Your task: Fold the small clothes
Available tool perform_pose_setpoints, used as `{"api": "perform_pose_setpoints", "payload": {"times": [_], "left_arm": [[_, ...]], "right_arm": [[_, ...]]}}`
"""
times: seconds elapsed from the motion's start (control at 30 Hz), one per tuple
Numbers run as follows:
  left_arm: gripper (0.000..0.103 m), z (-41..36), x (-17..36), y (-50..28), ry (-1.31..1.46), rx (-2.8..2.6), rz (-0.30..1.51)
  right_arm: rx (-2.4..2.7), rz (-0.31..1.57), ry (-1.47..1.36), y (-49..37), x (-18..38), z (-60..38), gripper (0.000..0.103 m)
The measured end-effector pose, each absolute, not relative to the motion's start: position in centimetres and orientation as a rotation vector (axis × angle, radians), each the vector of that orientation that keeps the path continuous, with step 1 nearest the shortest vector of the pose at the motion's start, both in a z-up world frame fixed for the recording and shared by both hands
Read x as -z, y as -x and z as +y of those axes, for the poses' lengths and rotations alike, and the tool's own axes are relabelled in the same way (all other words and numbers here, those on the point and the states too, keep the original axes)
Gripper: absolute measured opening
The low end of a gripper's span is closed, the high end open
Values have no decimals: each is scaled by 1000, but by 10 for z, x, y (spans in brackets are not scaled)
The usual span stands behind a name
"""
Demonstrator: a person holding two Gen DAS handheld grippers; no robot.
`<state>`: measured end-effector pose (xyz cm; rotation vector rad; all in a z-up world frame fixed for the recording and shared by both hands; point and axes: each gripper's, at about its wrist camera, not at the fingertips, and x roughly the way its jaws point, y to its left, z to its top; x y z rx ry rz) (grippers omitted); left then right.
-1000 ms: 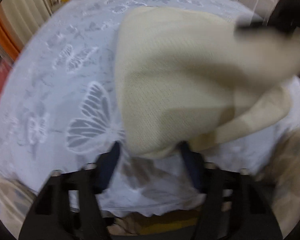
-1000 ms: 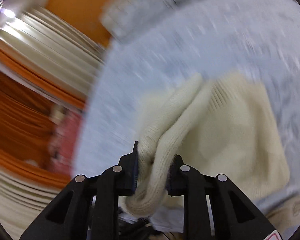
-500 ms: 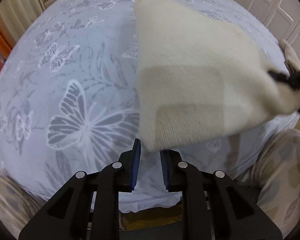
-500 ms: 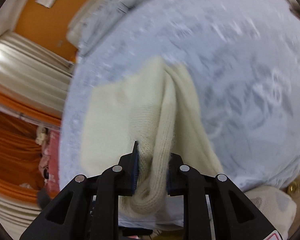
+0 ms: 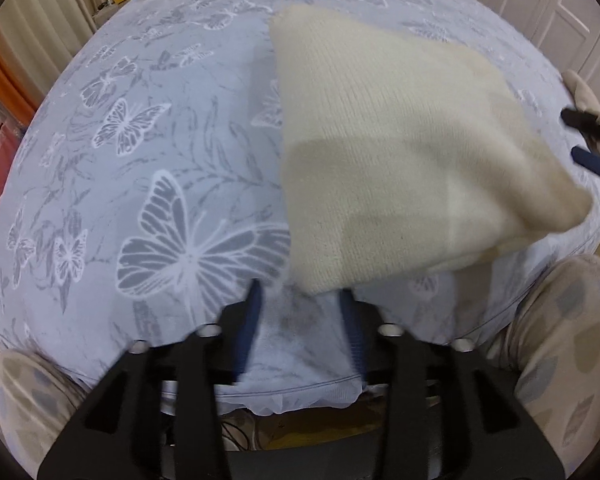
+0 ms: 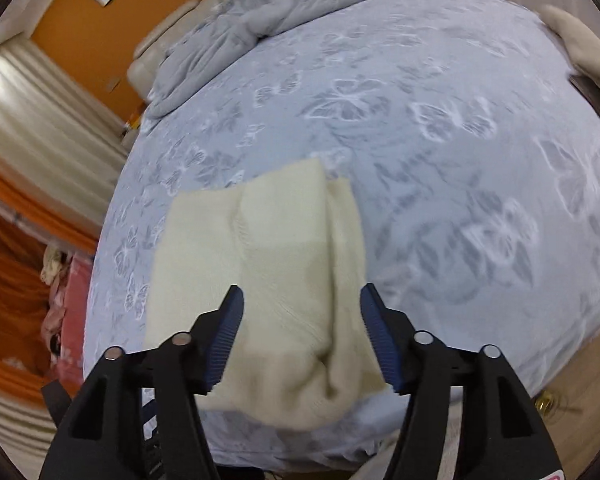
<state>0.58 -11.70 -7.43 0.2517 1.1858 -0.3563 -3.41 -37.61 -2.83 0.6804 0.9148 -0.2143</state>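
Right wrist view: right claw [image 6: 300, 320] spread over cream knit sweater [image 6: 260, 280] on bed [image 6: 460, 140]; left claw [image 5: 300, 312] spread too — fold prob. springs loose w/o pressing.

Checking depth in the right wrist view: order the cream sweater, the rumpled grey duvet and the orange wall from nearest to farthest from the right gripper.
1. Cream sweater, between the right gripper fingers.
2. Grey duvet, far end of bed.
3. Orange wall, behind it, upper left.
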Motion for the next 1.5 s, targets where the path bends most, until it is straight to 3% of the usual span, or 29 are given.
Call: {"api": "perform_pose_setpoints", "payload": {"times": [0.1, 0.17, 0.2, 0.23, 0.3, 0.43, 0.57, 0.6, 0.7, 0.8, 0.93, 1.0, 1.07, 1.13, 1.23, 1.33, 1.4, 1.5], "left_arm": [[51, -114, 70, -5, -225, 340, 1185], [51, -115, 71, -6, -219, 332, 1194], [51, -116, 72, -6, -224, 328, 1196], [52, -117, 74, -7, -235, 324, 1197], [53, -118, 79, -12, -267, 309, 1201], [54, -116, 83, -15, -274, 297, 1207], [57, -117, 93, -20, -239, 303, 1249], [57, -119, 96, -21, -250, 299, 1254], [57, -119, 98, -21, -262, 297, 1259], [56, -114, 94, -20, -236, 301, 1268], [59, -104, 80, -12, -209, 321, 1249], [64, -99, 72, -7, -194, 317, 1224], [69, -93, 64, -5, -176, 307, 1210], [69, -88, 58, -5, -167, 293, 1209], [69, -82, 51, -5, -171, 274, 1201], [69, -77, 46, -4, -167, 272, 1196], [69, -75, 46, -5, -158, 274, 1199], [69, -78, 46, -5, -152, 282, 1207]], "right_arm": [[194, 983, -651, 6, 45, -378, 72], [194, 1048, -645, -12, 70, -370, 67], [188, 1066, -629, -17, 75, -367, 34], [160, 1078, -604, -21, 76, -365, 13], [124, 991, -549, -19, 49, -362, 9], [155, 841, -620, -1, 19, -391, 8], [206, 1131, -626, -13, 101, -405, 10], [211, 1113, -600, -10, 99, -403, 11], [271, 979, -632, 9, 61, -400, 20], [212, 862, -557, 19, 11, -374, 20], [-22, 900, -474, -8, -10, -309, 16], [-68, 962, -437, -25, 5, -282, 16], [-41, 1145, -355, -47, 64, -255, 15], [-9, 1160, -325, -51, 95, -248, 8], [13, 1161, -479, -47, 72, -266, 9], [57, 1038, -443, -19, 23, -280, 9], [123, 1033, -420, -1, 18, -295, 10], [256, 1092, -404, 27, 34, -322, 19]]}}
